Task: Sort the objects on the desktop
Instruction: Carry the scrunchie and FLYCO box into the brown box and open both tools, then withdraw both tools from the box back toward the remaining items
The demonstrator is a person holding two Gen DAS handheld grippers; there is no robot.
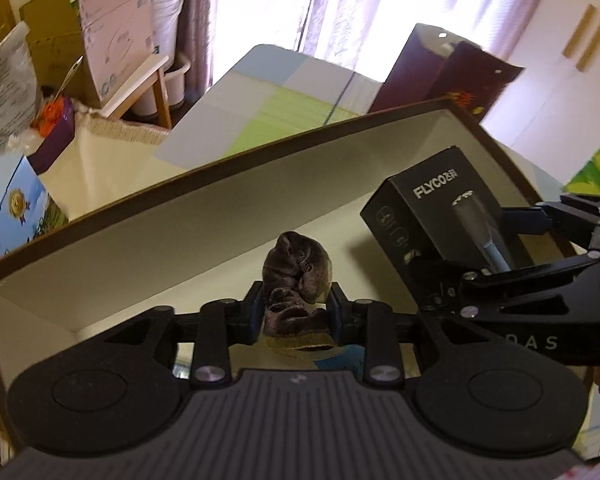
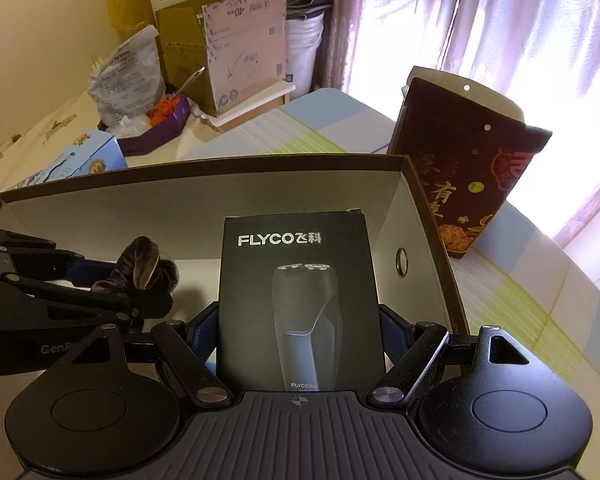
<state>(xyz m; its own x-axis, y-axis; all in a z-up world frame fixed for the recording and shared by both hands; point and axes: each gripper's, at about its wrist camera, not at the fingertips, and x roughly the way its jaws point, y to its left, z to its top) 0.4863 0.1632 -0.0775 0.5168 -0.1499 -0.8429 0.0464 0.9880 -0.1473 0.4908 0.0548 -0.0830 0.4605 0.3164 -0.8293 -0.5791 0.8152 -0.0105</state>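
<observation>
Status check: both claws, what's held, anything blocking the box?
Left claw shut on velvet scrunchie. Right claw shut on shaver box. Both over open box. Nothing in the way.

A checked tablecloth (image 2: 520, 312) carries the open box (image 2: 440, 240) and gift bag (image 2: 468, 184).

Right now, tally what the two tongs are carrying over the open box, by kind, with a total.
Black FLYCO shaver box, in the right tongs: 1
Dark purple velvet scrunchie, in the left tongs: 1
Total: 2
</observation>
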